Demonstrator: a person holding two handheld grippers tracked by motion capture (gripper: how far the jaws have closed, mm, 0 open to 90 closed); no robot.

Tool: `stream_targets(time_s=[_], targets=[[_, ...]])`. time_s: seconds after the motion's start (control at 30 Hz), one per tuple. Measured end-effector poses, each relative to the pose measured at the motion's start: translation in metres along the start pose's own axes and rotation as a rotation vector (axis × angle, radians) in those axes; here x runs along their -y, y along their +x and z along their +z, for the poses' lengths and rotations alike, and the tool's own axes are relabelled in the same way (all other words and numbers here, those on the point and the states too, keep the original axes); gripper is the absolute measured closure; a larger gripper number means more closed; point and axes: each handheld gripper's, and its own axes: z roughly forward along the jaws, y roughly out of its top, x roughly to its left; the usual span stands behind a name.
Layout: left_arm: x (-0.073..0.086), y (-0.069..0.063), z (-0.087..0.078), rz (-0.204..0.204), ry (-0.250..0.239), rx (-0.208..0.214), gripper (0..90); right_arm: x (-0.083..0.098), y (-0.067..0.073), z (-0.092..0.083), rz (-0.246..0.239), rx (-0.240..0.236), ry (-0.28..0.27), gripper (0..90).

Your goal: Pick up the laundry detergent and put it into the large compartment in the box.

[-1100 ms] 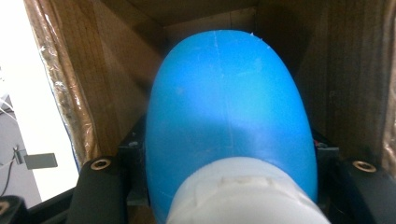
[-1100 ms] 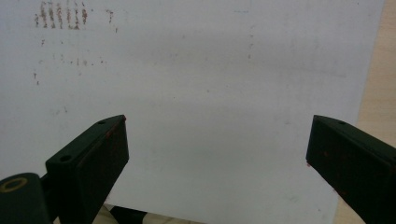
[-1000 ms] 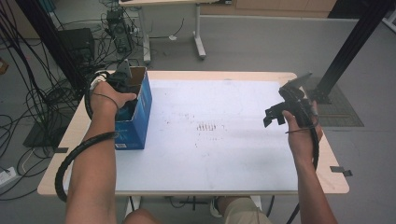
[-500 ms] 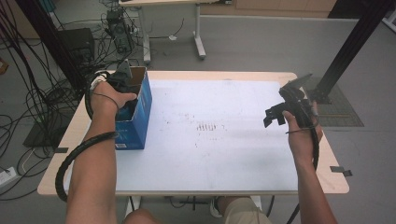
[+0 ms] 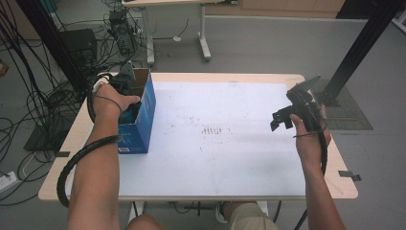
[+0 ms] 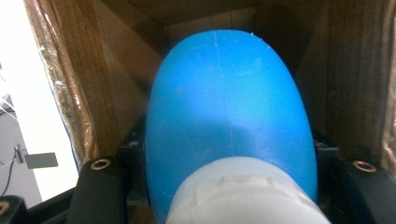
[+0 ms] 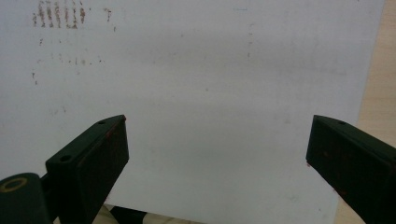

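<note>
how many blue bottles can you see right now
1: the blue bottle is clamped in the left gripper inside the cardboard box. More may lie hidden in the box.

Smooth glossy blue plastic bottle (image 6: 229, 112), brown cardboard box (image 5: 143, 112), matt white tabletop (image 5: 230, 158)

The box (image 5: 140, 123) is blue outside, brown cardboard inside; the bottle (image 6: 229, 116) is blue with white cap; table sheet (image 5: 230, 143) white.

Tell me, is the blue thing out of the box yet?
Not yet. The left claw is shut on the smooth blue rounded plastic object, down inside the blue cardboard box. Lifting it out is left. The right claw hangs open above the white tabletop.
</note>
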Motion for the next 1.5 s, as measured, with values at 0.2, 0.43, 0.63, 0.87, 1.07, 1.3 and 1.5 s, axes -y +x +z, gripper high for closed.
stream_targets(time_s=[0.2,0.43,0.63,0.87,1.07,1.3,1.5], targets=[[0.0,0.001,0.0,-0.002,-0.001,0.002,37.3,-0.001,0.001,0.001,0.0,0.001,0.003,5.7],[0.0,0.001,0.0,0.001,-0.001,0.0,37.3,-0.001,0.002,0.002,0.001,0.0,0.003,5.7],[0.0,0.0,0.0,0.0,-0.003,-0.003,37.3,-0.001,0.002,0.002,0.001,0.001,0.006,5.7],[0.0,-0.001,0.0,0.004,-0.004,-0.006,37.1,-0.001,0.002,0.001,0.001,0.001,0.004,5.7],[0.003,0.0,-0.005,0.001,-0.02,-0.01,34.0,-0.001,0.003,0.001,-0.001,0.001,0.004,5.7],[0.006,0.0,-0.014,-0.001,-0.036,-0.008,31.9,-0.001,0.006,0.0,-0.009,0.0,0.0,5.7],[0.007,-0.001,-0.019,0.001,-0.036,-0.014,30.0,0.0,0.007,-0.002,-0.011,0.003,-0.003,5.7]])
